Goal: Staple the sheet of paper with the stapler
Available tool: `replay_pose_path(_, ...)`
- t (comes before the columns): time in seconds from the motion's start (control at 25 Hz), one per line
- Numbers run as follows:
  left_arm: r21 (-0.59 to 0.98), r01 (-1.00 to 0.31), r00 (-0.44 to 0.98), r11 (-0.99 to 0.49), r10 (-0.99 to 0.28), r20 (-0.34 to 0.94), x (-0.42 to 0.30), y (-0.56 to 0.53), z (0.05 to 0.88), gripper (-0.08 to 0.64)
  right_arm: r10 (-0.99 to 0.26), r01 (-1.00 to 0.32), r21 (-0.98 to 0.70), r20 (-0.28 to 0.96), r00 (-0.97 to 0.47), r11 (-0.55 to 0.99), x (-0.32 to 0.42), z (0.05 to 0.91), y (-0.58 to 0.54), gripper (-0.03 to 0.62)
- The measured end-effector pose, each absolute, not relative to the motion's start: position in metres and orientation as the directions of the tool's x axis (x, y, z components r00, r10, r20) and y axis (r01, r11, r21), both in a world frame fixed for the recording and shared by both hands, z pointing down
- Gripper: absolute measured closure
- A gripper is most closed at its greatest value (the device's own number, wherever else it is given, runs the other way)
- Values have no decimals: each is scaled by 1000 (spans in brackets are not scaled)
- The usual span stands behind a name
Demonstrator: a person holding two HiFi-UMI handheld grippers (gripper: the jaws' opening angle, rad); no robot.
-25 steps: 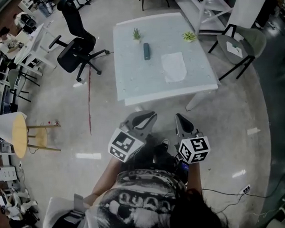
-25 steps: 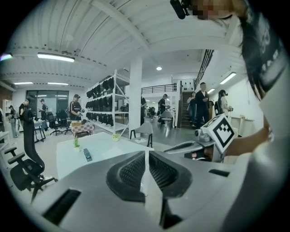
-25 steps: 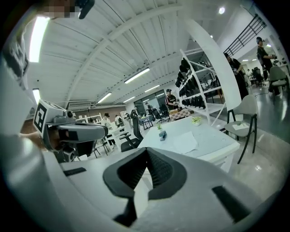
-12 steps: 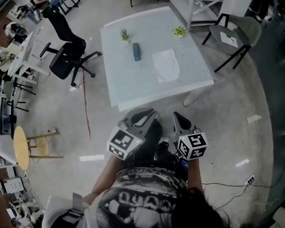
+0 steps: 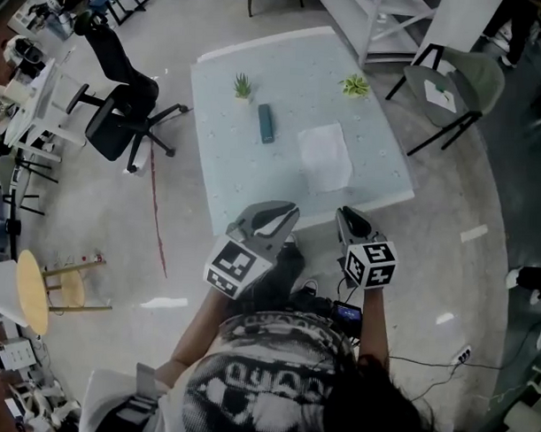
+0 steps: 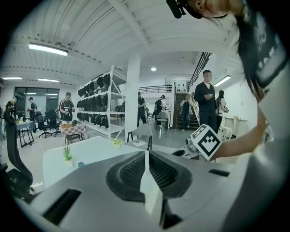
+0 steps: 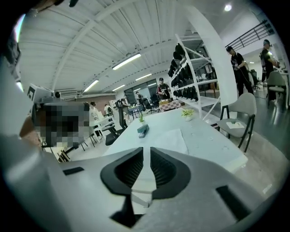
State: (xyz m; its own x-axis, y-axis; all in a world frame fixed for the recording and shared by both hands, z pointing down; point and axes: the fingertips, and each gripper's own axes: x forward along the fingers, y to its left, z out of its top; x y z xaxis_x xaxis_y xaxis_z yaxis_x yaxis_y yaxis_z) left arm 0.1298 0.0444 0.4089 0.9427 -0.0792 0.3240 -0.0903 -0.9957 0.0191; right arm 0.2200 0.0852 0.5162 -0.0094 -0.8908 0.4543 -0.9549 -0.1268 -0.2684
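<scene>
Lying apart on the table (image 5: 220, 178) are the stapler (image 5: 267, 123) and paper (image 5: 325, 157).

The counter (image 5: 227, 191) is pale bluish white with small specks. The stapler (image 5: 267, 123) is dark teal, the sheet of paper (image 5: 325, 156) white, and the office chair (image 5: 114, 130) black.

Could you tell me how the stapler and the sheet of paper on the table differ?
The stapler is dark, narrow and bulky; the sheet of paper is white, broad and flat. The stapler lies left of the paper, which reaches nearer the near edge of the table. Both rest on the table, apart.
</scene>
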Motion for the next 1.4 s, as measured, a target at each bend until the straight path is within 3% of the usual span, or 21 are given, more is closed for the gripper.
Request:
replay_pose_path(0.52,80,-126,945,-989,-95,313,138,-68,426,537,-761,-989,-131,648,-35,-67,332,588,-95,472)
replay_pose_path(0.8,114,-203,926,-972,-153,344,125,-95,443,537,-604,-953,56,784,-142,297,350,616,-143,407)
replay_pose_path(1.04,119,-287,900,-950,-225,374,126,-103,453,537,-441,-871,-22,856,-269,490,359,639,-155,358)
replay_pose_path(1.4,122,-497,814,-859,-412,410,141,-109,459,537,-214,-722,-128,907,-362,680,375,667,-173,347)
